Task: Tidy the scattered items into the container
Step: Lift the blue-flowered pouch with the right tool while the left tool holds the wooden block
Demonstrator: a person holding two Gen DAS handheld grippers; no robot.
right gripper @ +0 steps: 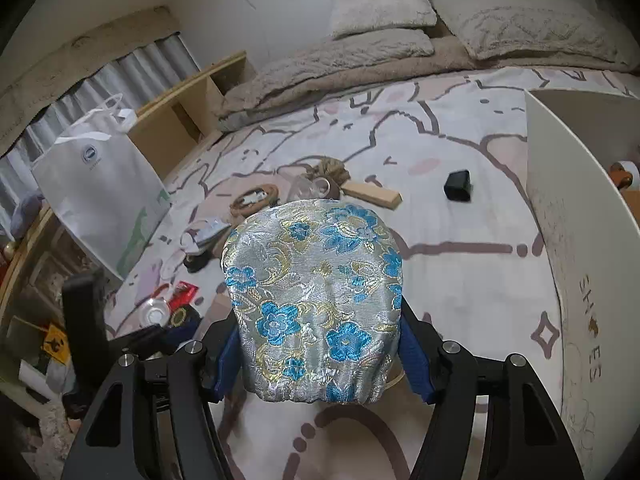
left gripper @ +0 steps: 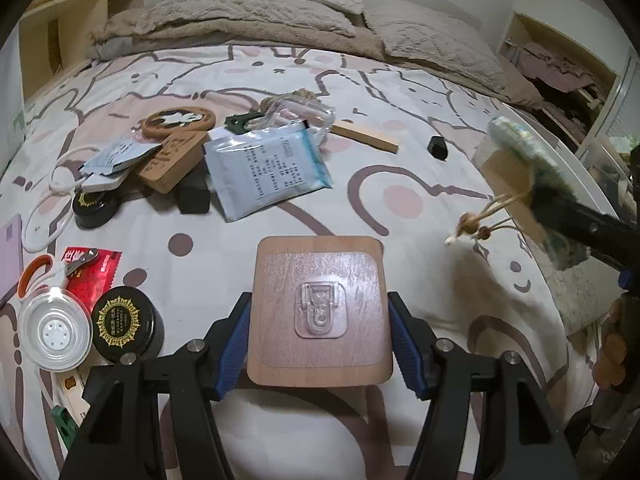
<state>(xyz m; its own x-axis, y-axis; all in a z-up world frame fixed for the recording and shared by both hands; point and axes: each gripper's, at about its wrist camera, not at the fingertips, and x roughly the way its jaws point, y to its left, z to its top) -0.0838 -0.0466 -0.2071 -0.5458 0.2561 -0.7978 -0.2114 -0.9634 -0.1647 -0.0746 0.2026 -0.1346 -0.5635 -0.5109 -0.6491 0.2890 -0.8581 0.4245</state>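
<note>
My left gripper (left gripper: 319, 344) is shut on a square wooden plaque (left gripper: 319, 312) with a clear adhesive hook on it, held above the bed. My right gripper (right gripper: 316, 356) is shut on a silver brocade pouch (right gripper: 314, 300) with blue flowers. In the left wrist view the pouch (left gripper: 536, 184) hangs at the right, its beaded cord dangling, beside the white shoe box (left gripper: 576, 288). The box wall (right gripper: 568, 216) stands at the right of the right wrist view. Scattered items lie on the bed: a blue-white packet (left gripper: 268, 168), wooden tags (left gripper: 176, 140), black tins (left gripper: 128, 322).
A wooden stick (left gripper: 366, 136), a small black block (left gripper: 437, 147), a clear lid (left gripper: 54, 330), a red packet (left gripper: 94, 272) and a white cord (left gripper: 44, 208) lie on the sheet. Folded blankets and pillows (left gripper: 256, 16) lie at the head. A white paper bag (right gripper: 104, 196) stands beside the bed.
</note>
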